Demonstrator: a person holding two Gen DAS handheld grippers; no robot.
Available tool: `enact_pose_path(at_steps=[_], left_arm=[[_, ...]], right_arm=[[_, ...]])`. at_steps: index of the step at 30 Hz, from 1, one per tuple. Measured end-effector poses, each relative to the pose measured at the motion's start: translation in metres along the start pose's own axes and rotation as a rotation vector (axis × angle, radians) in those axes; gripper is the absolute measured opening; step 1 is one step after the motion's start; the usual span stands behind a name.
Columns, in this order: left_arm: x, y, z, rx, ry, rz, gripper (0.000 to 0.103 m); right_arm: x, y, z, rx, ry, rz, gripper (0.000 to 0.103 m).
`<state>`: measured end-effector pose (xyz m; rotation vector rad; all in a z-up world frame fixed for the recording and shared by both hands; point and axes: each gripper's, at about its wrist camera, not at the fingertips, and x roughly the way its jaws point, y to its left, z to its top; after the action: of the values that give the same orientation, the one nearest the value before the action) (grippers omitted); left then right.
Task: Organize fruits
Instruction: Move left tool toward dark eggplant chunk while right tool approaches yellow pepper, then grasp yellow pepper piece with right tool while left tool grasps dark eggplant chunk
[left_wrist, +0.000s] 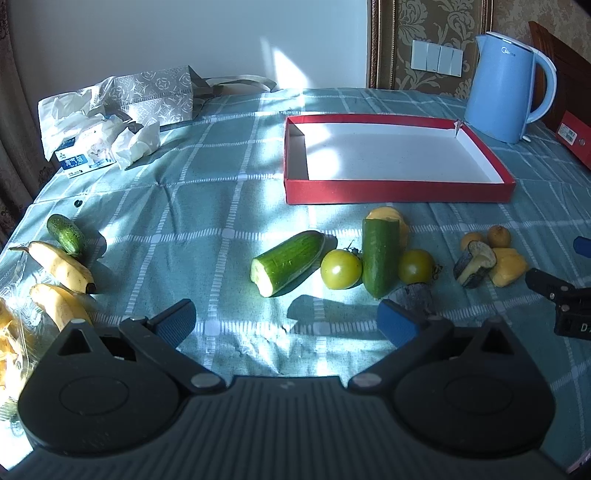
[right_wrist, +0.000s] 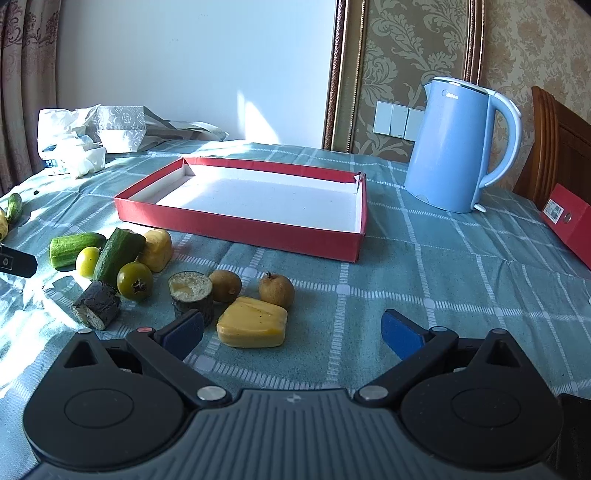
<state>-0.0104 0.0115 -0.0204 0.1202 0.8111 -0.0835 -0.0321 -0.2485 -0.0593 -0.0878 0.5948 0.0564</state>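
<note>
Both grippers hover low over the near edge of the tabletop (left_wrist: 207, 192). Left gripper (left_wrist: 286, 319): fingers spread wide, nothing between them. Right gripper (right_wrist: 293, 328): fingers likewise spread, grasping nothing; its left fingertip (right_wrist: 184, 332) sits just in front of a dark stub (right_wrist: 191, 293).

The red tray (right_wrist: 236, 230) lies toward the far edge, white floor bare, with a blue kettle (right_wrist: 454, 147) just beyond its far right corner.

Produce lies in a loose row between tray and near edge:
- cut cucumber (left_wrist: 286, 262), lying on its side;
- second cucumber piece (left_wrist: 380, 256), touching two green tomatoes (left_wrist: 340, 268), (left_wrist: 416, 266);
- yellow chunk (right_wrist: 157, 249) behind that piece;
- second dark stub (right_wrist: 96, 304);
- two brown fruits (right_wrist: 225, 285), (right_wrist: 276, 290);
- yellow block (right_wrist: 252, 326), nearest the right gripper.

At the left edge: small cucumber (left_wrist: 65, 233) and two bananas (left_wrist: 61, 266), (left_wrist: 59, 304). Tissue pack (left_wrist: 94, 136) and a grey bag (left_wrist: 159, 94) occupy the far left corner.
</note>
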Motion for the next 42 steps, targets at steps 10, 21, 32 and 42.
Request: enact_pose_path(at_steps=[10, 21, 32, 42], left_arm=[[0.001, -0.002, -0.008, 0.025, 0.016, 0.004, 0.103], [0.003, -0.002, -0.011, 0.019, 0.02, 0.002, 0.103], [0.006, -0.006, -0.01, 0.017, 0.022, -0.007, 0.103], [0.012, -0.034, -0.004, 0.069, -0.029, -0.039, 0.103]], right_arm=[[0.027, 0.018, 0.001, -0.032, 0.072, 0.032, 0.087], [0.048, 0.021, 0.004, -0.026, 0.115, 0.039, 0.059], [0.048, 0.022, 0.004, -0.04, 0.104, 0.052, 0.049], [0.021, 0.009, -0.001, -0.033, 0.062, 0.028, 0.049]])
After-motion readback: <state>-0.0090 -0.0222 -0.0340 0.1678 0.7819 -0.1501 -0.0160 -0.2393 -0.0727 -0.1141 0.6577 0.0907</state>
